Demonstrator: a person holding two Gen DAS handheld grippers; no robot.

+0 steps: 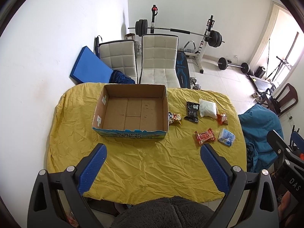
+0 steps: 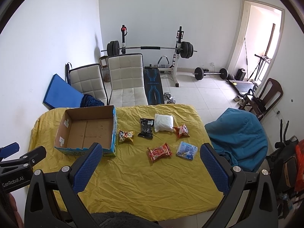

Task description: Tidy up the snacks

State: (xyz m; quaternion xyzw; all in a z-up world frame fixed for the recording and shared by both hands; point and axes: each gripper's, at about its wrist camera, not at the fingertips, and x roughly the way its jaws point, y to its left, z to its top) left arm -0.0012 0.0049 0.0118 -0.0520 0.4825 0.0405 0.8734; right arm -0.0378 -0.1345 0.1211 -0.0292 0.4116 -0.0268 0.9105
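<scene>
Snacks: six pkts, all lying on the yellow cloth [image 2: 133, 180] to the right of the cardboard box [image 2: 87, 131]; none inside it. Box interior bare, so task judged not begun; all six left to move.

Positions rel. to box:
- Panda pkt [image 2: 126, 135] just beside box's right wall, nearest item.
- Black pkt [image 2: 146, 127] next out, near panda pkt.
- White pouch [image 2: 163, 122] beyond black pkt, just beside it.
- Small orange pkt [image 2: 182, 130] farthest right, just beside pouch.
- Red pkt [image 2: 160, 152] and pale blue pkt [image 2: 186, 150] nearer the person, well apart from box.

Tongs: left gripper [image 1: 153, 166] spread wide, nothing between pads, held over bare cloth in front of box. Right gripper [image 2: 152, 167] likewise spread wide, empty, aimed toward red pkt.

Clearance: box top open, walls upright; entry from above unobstructed. Broad bare cloth between grippers and pkts, approach room good. Pale blue and orange pkts sit nearest cloth's right edge, w/ blue beanbag [image 2: 237, 133] beyond; risk of nudging either off, in my judgement. Panda pkt close to box wall: tight for a finger on that side. Chairs behind box, not in the way.
</scene>
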